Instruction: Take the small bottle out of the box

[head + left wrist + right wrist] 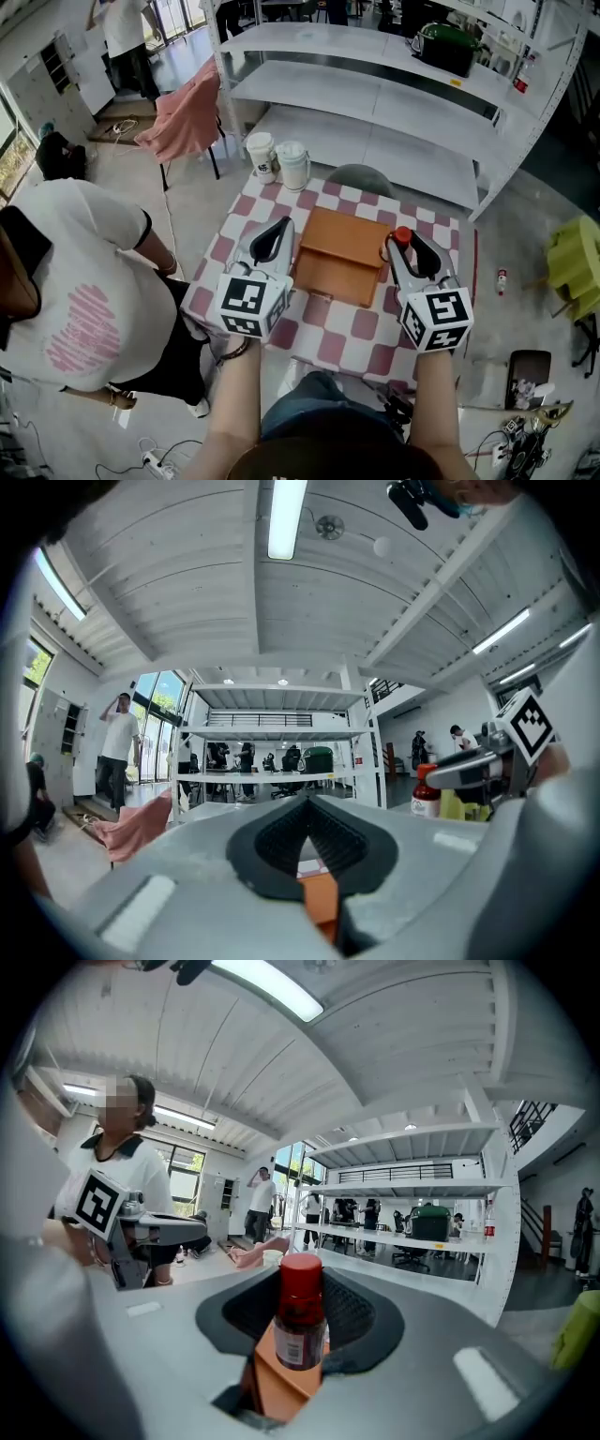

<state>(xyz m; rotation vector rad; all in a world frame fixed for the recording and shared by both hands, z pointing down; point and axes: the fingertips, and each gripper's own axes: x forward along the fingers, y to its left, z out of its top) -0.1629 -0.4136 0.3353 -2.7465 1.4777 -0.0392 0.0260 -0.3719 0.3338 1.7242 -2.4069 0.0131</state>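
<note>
Small bottle (301, 1326), one, gripped by right hand-held gripper (301, 1286); one box (339, 253), two cups (262, 156).

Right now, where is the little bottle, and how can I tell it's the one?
Find the checkered table with the flat brown box in its middle. Just right of the box, the right gripper holds the small bottle between its jaws. It has a red cap and a white label, unlike the two pale cups at the table's far edge.
</note>
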